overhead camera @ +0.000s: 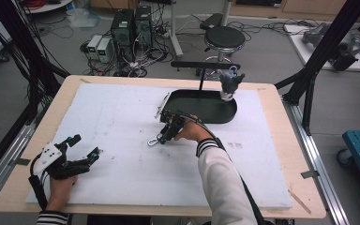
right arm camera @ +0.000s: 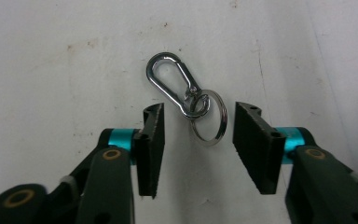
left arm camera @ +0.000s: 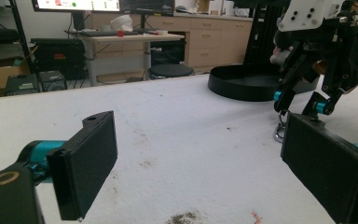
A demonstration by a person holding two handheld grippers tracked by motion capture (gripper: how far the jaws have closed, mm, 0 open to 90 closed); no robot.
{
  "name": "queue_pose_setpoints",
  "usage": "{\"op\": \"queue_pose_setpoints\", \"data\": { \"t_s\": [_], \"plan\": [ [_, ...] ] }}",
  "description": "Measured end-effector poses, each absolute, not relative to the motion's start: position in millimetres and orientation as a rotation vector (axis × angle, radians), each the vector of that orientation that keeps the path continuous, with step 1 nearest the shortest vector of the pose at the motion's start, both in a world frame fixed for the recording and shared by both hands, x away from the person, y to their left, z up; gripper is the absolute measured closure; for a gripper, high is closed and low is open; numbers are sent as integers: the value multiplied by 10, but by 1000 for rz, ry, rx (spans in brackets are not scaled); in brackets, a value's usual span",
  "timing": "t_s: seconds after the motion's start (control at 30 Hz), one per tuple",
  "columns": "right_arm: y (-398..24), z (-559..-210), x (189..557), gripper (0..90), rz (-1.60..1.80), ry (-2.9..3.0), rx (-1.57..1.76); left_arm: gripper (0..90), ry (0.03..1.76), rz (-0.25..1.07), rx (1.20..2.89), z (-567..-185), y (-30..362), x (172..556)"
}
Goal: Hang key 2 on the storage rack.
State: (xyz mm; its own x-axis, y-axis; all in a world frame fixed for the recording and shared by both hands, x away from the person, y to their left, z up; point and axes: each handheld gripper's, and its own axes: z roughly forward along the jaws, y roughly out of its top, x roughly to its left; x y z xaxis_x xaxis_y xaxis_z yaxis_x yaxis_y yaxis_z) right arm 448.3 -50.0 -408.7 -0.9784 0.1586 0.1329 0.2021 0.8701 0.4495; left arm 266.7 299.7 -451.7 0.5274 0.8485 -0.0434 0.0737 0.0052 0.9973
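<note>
Jaws of right gripper (right arm camera: pixel 198 126) apart, untouched key ring (right arm camera: pixel 208 116) and carabiner (right arm camera: pixel 171 79) between them

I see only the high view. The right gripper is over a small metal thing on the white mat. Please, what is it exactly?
Observer: A silver carabiner clip with a split key ring joined to it, lying flat on the white mat.
Operator: Do the jaws touch it already?
Observer: No. In the right gripper view the right gripper has its pads either side of the ring, with gaps.
Operator: And the left gripper?
Observer: The left gripper is open wide, with nothing between its pads.
</note>
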Motion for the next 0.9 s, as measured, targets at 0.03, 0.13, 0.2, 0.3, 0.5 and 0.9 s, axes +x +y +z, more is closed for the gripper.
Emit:
{"op": "queue_pose_setpoints", "data": {
  "t_s": [0.03, 0.13, 0.2, 0.3, 0.5, 0.9],
  "plan": [
    [-498, -4086, 4483, 593, -726, -2943, -279, 112, 847, 737, 1454, -4516, 2997, 2668],
    [-495, -4082, 4482, 651, -724, -2950, -268, 112, 849, 735, 1457, -4515, 2998, 2670],
    [-498, -4078, 4482, 682, -728, -2956, -263, 112, 848, 735, 1458, -4515, 2999, 2671],
    [-497, -4074, 4474, 726, -722, -2961, -253, 112, 848, 735, 1458, -4515, 2999, 2671],
    [-487, -4068, 4459, 786, -722, -2967, -239, 112, 848, 736, 1458, -4515, 2998, 2671],
    [-494, -4055, 4458, 834, -726, -2979, -247, 112, 849, 735, 1460, -4515, 3000, 2672]
  ]
}}
